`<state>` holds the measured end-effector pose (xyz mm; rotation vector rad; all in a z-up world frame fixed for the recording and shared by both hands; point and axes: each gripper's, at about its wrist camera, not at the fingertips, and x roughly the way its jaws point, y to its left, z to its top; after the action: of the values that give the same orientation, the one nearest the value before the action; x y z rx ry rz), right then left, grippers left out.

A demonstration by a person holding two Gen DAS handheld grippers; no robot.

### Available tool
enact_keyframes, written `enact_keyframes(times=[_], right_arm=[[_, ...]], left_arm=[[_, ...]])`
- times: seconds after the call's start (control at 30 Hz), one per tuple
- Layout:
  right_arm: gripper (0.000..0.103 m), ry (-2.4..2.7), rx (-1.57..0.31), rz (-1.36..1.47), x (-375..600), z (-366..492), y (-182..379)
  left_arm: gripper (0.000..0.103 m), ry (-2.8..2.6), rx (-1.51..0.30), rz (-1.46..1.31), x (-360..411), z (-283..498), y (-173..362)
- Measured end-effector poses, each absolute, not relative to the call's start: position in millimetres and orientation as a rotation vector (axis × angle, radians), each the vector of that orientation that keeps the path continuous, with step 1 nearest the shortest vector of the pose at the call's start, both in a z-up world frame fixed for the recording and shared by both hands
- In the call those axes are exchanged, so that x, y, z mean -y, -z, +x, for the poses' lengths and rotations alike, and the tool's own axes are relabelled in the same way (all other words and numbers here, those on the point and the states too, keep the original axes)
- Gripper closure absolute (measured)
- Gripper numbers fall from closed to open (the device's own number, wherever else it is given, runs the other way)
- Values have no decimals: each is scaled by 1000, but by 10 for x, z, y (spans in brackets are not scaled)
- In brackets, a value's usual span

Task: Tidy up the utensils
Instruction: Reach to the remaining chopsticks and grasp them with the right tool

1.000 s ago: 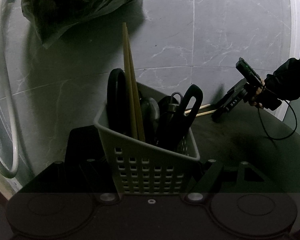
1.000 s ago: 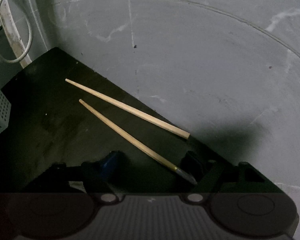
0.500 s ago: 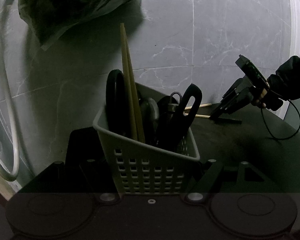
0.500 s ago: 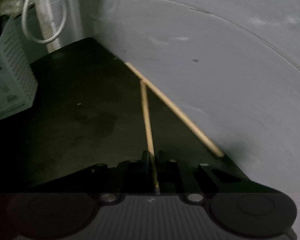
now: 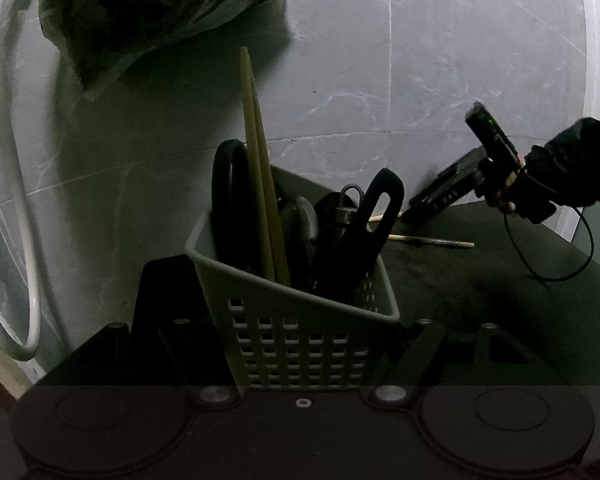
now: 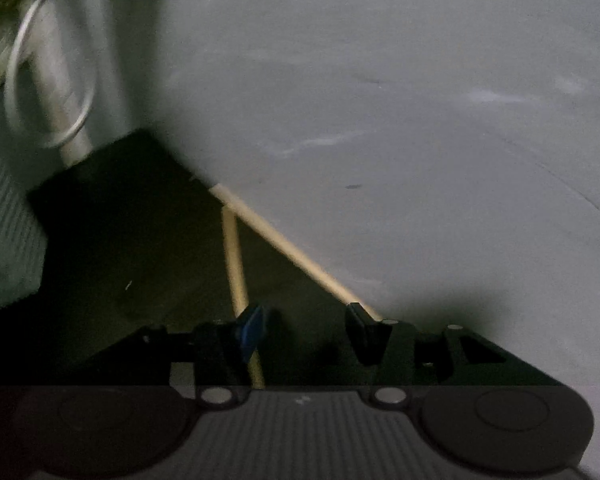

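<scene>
Fingers of the right gripper [image 6: 306,334] stand apart after just reopening, a blue-tipped one on the left and a black one on the right, low over a dark countertop [image 6: 140,264]. One loose chopstick [image 6: 236,264] runs up from beneath the blue tip, passing along its inner side; whether the two touch is lost in the blur. A second chopstick [image 6: 284,246] lies along the far edge of the counter against the pale marbled wall [image 6: 400,120], its near end just behind the black finger. The two sticks meet at their far ends in a narrow V.

The left gripper [image 5: 300,360] is clamped on a pale slotted utensil basket [image 5: 296,320], which sits tilted between its black fingers [image 5: 416,352] at the near edge of the scene. Inside the basket stand a pair of chopsticks [image 5: 260,184], upright and side by side, along with several dark utensils [image 5: 364,236].

From the left wrist view, the right gripper appears at the far right, held in a person's dark-sleeved hand [image 5: 512,184] and angled down toward the two loose chopsticks beyond the basket. A white hose [image 5: 4,160] loops down the left wall, and a dark plastic bag [image 5: 140,12] hangs at upper left.
</scene>
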<state>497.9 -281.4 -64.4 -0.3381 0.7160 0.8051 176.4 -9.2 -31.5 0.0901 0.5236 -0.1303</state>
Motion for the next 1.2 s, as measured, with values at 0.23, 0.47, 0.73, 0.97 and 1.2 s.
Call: enact_keyframes(times=[0.23,0.47,0.73,0.97,1.2], right_arm=[[49,-651,-748,-136,3222,5223,778],[40,-649,-795,-76,3292,5255,914],[45,-948,-908,-245,2910,5058,810],[57,-845,-771,-311,2710,5063,724],[82,-828,-748,-425,2492,5090,851]], left_arm=[[26,126,-527,93,88,1762,315],[26,126,-532,96,95,1769,294],[26,125,-530,94,96,1769,296],[26,126,-528,95,94,1768,299],[26,126,-529,97,93,1768,299]])
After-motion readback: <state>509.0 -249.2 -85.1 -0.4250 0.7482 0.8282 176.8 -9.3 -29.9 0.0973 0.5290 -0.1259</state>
